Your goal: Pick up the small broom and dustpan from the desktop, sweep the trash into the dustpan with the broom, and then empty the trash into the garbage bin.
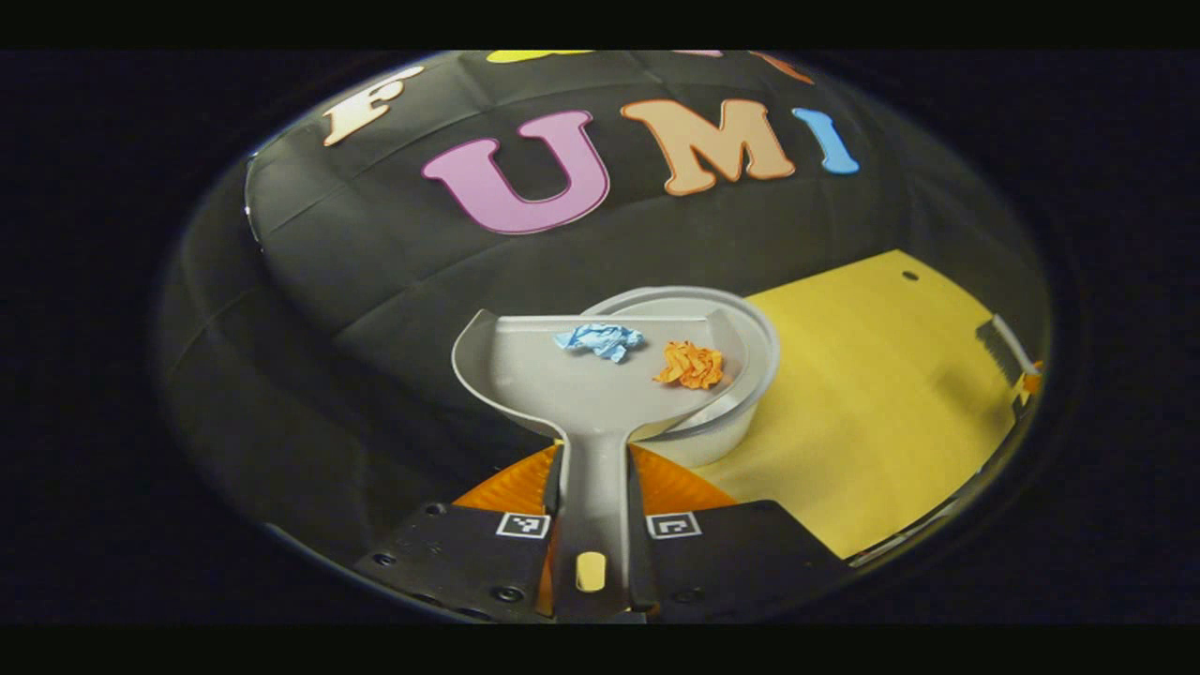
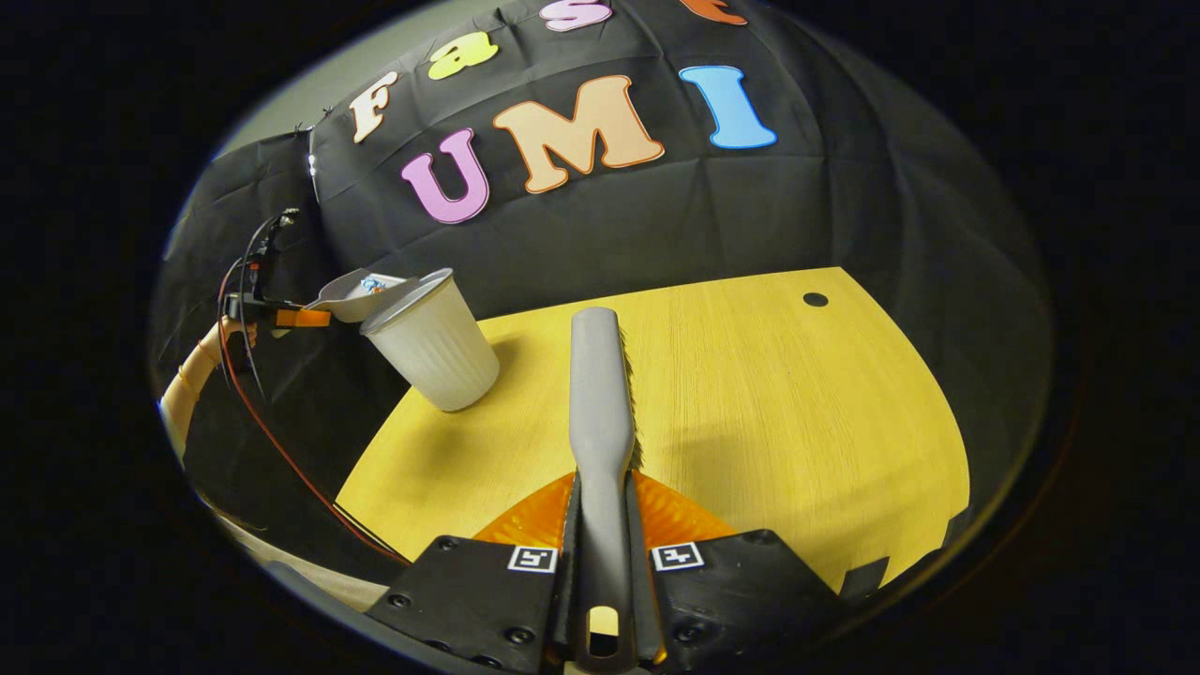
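Now we tip the dustpan [image 1: 600,375], pinched by our left gripper [image 1: 592,525], farther over the bin [image 1: 741,412] so both paper scraps [image 1: 600,339] slide in; our right gripper [image 2: 600,553] clamps the broom [image 2: 600,394].

Two paper scraps [image 1: 600,339], one bin [image 1: 722,431]

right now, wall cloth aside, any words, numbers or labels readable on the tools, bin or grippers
No readable text.
Grey plastic dustpan, grey plastic broom, white ribbed plastic bin: no print seen.
Left gripper, right gripper: square black-and-white code markers, patterns, not words.
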Motion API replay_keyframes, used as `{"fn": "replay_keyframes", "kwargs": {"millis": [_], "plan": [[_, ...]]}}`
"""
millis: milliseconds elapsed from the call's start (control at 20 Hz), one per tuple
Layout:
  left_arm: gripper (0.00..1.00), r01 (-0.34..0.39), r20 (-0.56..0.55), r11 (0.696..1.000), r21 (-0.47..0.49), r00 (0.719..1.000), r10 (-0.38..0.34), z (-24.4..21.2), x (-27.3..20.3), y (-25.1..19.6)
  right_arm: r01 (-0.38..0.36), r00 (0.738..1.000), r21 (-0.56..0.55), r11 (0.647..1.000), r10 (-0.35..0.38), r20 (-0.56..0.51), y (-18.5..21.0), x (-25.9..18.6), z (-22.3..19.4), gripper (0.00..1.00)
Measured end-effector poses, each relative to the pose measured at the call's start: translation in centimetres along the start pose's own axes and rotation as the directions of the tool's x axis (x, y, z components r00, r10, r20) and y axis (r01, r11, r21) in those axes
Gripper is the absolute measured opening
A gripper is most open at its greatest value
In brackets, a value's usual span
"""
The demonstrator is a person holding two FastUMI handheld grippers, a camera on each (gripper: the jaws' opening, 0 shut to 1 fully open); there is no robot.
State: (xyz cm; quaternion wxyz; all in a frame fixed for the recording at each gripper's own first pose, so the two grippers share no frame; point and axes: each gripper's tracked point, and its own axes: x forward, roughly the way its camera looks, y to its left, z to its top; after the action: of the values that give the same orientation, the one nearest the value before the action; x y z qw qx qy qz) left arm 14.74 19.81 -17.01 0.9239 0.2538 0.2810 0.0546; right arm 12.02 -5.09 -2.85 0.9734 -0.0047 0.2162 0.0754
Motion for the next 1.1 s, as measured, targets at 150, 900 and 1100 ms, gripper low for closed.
{"fn": "replay_keyframes", "kwargs": {"millis": [150,900,1100], "plan": [[0.23,-0.049,-0.063,0.99,0.136,0.996,0.058,-0.5,0.6,2.2,0.009,1.0,0.004,1.0,-0.009,-0.001,0.3,0.5,0.0,0.21],[0.24,-0.125,-0.093,0.815,0.566,0.973,0.213,0.4,-1.2,3.8,0.024,0.999,0.039,0.999,-0.025,0.022,-1.6,-0.8,0.2,0.21],[0.23,-0.18,-0.064,0.797,0.576,0.963,0.264,1.5,-2.9,4.7,0.013,1.0,0.04,0.999,-0.014,0.024,-2.0,-1.0,0.3,0.21]]}}
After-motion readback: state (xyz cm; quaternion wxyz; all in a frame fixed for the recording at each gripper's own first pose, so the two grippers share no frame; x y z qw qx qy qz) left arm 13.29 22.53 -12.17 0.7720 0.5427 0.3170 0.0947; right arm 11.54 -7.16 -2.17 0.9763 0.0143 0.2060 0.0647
